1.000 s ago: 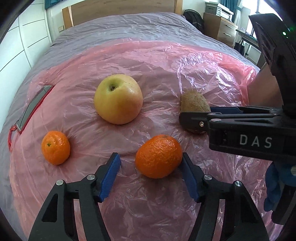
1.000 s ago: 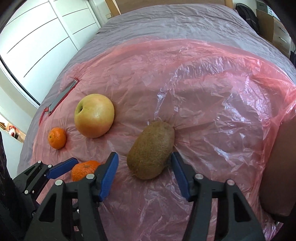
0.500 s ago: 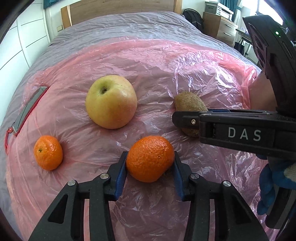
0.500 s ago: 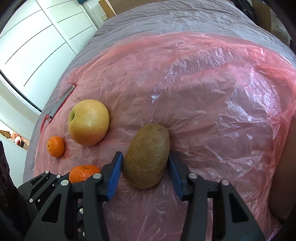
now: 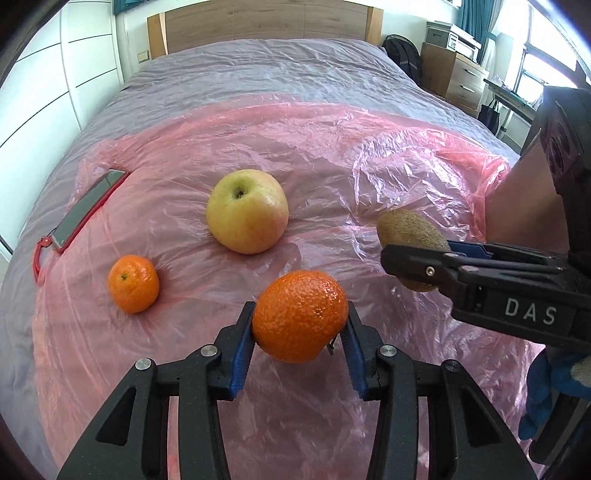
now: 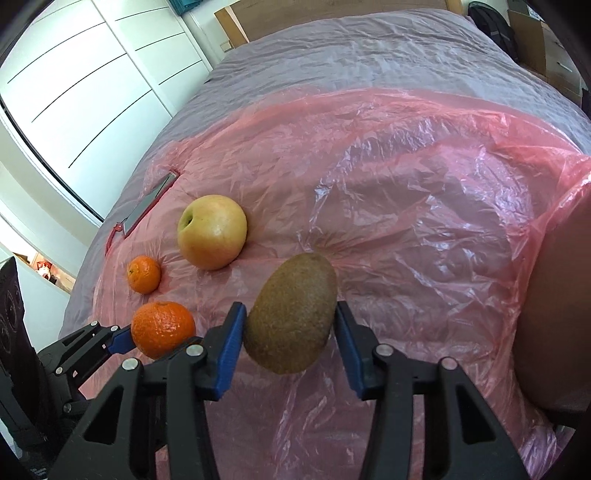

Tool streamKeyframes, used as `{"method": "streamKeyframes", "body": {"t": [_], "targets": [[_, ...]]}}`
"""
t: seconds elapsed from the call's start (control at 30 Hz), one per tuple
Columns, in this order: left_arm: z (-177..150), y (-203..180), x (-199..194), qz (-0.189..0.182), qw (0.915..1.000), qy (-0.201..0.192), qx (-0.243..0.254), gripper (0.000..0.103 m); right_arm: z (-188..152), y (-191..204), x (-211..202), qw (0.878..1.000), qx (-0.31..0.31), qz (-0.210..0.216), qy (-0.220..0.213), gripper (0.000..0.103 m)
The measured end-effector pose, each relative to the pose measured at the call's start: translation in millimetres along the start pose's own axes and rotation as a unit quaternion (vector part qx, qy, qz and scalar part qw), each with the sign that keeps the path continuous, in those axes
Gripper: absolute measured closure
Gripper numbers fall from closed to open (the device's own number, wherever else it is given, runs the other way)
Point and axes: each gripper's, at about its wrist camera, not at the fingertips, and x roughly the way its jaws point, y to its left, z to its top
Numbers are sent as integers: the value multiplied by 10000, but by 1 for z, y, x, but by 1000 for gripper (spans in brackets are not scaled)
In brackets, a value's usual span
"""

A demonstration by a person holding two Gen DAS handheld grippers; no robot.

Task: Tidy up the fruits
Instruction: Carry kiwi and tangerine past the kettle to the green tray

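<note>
Pink plastic sheeting (image 5: 332, 155) covers the near part of a grey-covered bed (image 5: 258, 74), with a wooden headboard (image 5: 258, 22) at the far end and white wardrobe doors (image 6: 92, 74) along one side. Over this sheeting the left gripper (image 5: 300, 343) is clenched on a large mandarin (image 5: 300, 315), its blue pads pressing the fruit's two flanks; the mandarin sits between the fingertips and hangs clear of the plastic. Beside it, the right gripper (image 6: 290, 339) grasps a kiwi (image 6: 291, 314) the same way, the brown fruit standing lengthwise between the blue pads and lifted off the sheeting. Seen from the left wrist, the kiwi (image 5: 410, 236) shows partly behind the right gripper's black finger, which bears the letters DAS. A yellow-green apple (image 5: 247, 212) rests on the plastic beyond both grippers, stem hollow upward. A smaller mandarin (image 5: 133, 283) lies on the sheeting near the apple, apart from it and toward the wardrobe side. Farther that way a phone in a red case (image 5: 86, 214) lies flat by the sheeting's edge. A blue-gloved hand (image 5: 550, 391) shows under the right gripper.
</note>
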Motion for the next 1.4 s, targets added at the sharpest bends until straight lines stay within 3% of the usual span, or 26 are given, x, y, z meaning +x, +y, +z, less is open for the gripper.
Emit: {"method": "streamKeyframes", "body": {"t": [0.3,0.67,1.0,1.4], "targets": [[-23,-12,-40,-39,9999,-73,-150,64,-34,12,-52,9995,-257,172,-99,37],[-66,-42,-95,-181,9995,-193,-196,64,-106,13,-128,9980,-550,267,-182,37],[-96,-97,-131,-464,9989,-116,14,64,-164,-32,-193,9991,-229,87,-354,37],[-87,-210,-161,-1059,9927,-172,551,64,-188,-111,-266,9939,416,-14,-1020,37]]}}
